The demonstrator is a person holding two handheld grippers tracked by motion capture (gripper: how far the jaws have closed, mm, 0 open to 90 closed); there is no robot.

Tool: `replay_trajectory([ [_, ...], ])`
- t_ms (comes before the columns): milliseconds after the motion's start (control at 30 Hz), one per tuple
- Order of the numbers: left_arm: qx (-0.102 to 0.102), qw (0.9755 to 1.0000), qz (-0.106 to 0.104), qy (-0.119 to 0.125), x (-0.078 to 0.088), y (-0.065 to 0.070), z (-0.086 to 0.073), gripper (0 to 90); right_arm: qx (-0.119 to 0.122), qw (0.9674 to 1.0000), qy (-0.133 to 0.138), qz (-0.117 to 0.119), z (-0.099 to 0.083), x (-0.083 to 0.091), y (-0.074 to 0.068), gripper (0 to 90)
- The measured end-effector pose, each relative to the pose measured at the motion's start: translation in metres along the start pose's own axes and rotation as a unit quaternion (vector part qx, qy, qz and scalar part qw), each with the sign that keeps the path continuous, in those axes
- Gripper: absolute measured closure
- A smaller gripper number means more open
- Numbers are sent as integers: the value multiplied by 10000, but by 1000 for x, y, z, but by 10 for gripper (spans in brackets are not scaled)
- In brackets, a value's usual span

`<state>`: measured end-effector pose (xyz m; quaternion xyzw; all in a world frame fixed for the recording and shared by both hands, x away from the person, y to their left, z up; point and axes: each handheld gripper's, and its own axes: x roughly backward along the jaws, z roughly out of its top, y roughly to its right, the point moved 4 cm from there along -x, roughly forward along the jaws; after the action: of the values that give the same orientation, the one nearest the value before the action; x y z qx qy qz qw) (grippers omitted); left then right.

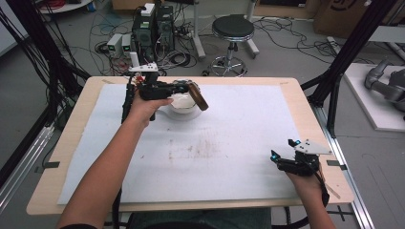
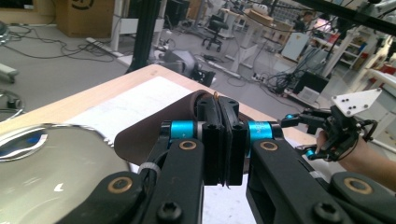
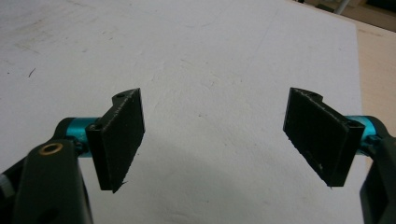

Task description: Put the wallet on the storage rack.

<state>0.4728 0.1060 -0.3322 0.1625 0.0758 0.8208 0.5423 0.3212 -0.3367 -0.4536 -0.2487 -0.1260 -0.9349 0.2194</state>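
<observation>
High view showed the brown lid (image 1: 199, 97) pinched in my left gripper (image 1: 187, 88), tilted on edge and hanging just past the jaw tips, above the far rim of the white bowl (image 1: 183, 103). I could not say from that angle whether the lid touched the bowl; it looked lifted clear. In the left gripper view the same brown lid (image 2: 154, 126) stood clamped edge-on between the two black pads (image 2: 212, 140), which were pressed together on its thin rim with no gap to speak of, and a shiny domed surface (image 2: 51, 172) sat low on the near left side of those jaws. I took that for the bowl, though I could not be sure.

My right gripper (image 1: 284, 155) rested well away toward the near right corner, its jaws wide apart and holding nothing; in the right gripper view the pads (image 3: 122, 140) framed bare white sheet (image 3: 210, 70).

I judged the step in hand to be carrying the lid off the bowl, with the lift already made. The next move, as I read it, called for swinging the left gripper sideways over open sheet (image 1: 229, 143), lowering until the lid's lower edge met the surface, tipping it flat, and only then letting the jaws part. Grip on so thin an edge looked liable to slip if I rolled the wrist quickly.
</observation>
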Motion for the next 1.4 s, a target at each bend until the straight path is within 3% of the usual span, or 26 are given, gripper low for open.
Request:
replay_trajectory([
  [233,30,9996,254,71,17,-14,6,883,37,10000,-17,14,2,-2,-2,206],
  [567,57,9986,520,93,28,-30,12,883,-9,10000,-39,-5,1,-2,-2,206],
  [867,134,9973,719,37,27,-45,6,883,0,10000,-32,-7,0,-3,-1,206],
  [1400,174,9963,844,-40,22,-51,2,887,21,10000,-48,-1,1,-3,-1,207],
])
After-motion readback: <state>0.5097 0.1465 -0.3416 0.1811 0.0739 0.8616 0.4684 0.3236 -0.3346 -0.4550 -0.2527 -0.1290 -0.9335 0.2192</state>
